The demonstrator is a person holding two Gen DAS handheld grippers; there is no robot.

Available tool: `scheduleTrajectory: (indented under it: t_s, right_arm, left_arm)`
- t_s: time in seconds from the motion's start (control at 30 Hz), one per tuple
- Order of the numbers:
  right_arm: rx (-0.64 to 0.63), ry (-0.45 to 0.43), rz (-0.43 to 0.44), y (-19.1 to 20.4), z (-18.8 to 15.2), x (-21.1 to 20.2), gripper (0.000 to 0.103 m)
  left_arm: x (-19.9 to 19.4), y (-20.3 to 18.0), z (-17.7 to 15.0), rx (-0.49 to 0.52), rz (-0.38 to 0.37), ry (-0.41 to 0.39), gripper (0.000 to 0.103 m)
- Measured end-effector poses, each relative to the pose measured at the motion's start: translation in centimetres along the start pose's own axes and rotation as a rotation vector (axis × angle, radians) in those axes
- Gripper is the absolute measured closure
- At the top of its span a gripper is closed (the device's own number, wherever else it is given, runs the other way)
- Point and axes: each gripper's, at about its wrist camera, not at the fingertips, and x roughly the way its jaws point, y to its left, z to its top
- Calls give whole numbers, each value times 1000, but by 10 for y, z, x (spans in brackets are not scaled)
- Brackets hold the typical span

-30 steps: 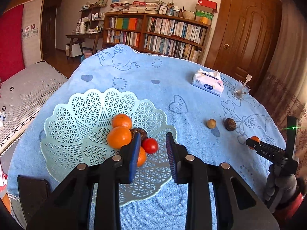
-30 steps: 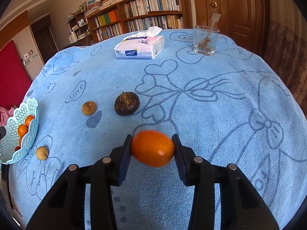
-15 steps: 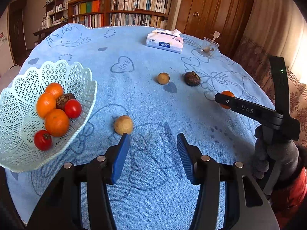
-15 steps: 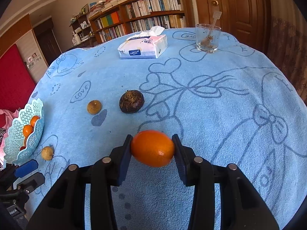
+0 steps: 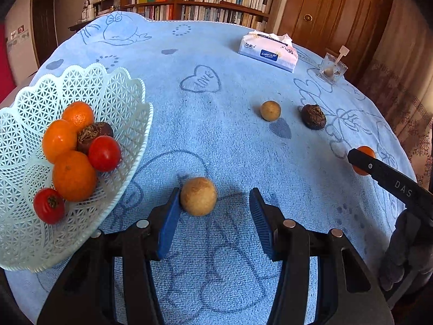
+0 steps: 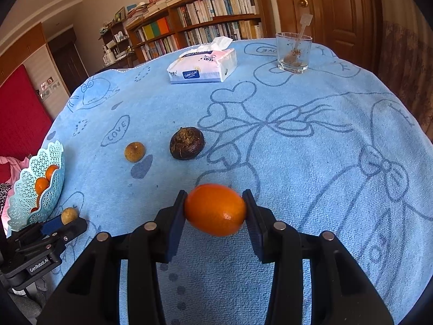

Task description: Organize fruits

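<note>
right hand-held gripper (image 6: 215,210) clamps smooth oval orange (image 6: 215,209) | left hand-held gripper (image 5: 215,211) wide around tan fruit (image 5: 198,200)

tablecloth (image 5: 216,140): matt terry cloth | basket (image 5: 121,94): glossy lattice plastic | tumbler (image 6: 293,51): clear glass

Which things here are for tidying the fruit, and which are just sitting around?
For the job: basket, tan fruit between the open left gripper, orange in the right gripper, small tan fruit, dark fruit.

Just lying about: tissue pack, glass.
</note>
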Motion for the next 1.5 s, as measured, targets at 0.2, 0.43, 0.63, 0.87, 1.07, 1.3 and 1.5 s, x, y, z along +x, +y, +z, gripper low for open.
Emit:
scheduleTrajectory:
  t_s: [0.2, 0.43, 0.63, 0.87, 1.07, 1.3, 1.5]
  right_arm:
    - [5, -3, -3, -1, 0, 1, 61]
    - [7, -12, -13, -1, 0, 0, 61]
    - [7, -17, -30, 0, -1, -2, 61]
    - [1, -2, -22, 8, -5, -6, 61]
    - [-21, 10, 33, 31, -6, -11, 61]
    - [-90, 22, 126, 78, -2, -16, 61]
    - [-155, 47, 228, 123, 0, -19, 61]
  left_arm:
    - [-3, -5, 0, 30, -8, -10, 77]
    - [-22, -11, -2, 63, -48, -49, 76]
    - [-56, 2, 4, 49, -51, -126, 76]
    - [-89, 47, 11, -16, 31, -210, 76]
    - [-101, 93, 10, -97, 103, -233, 76]
    - [-112, 132, 3, -197, 183, -273, 24]
    - [-125, 150, 2, -226, 208, -306, 23]
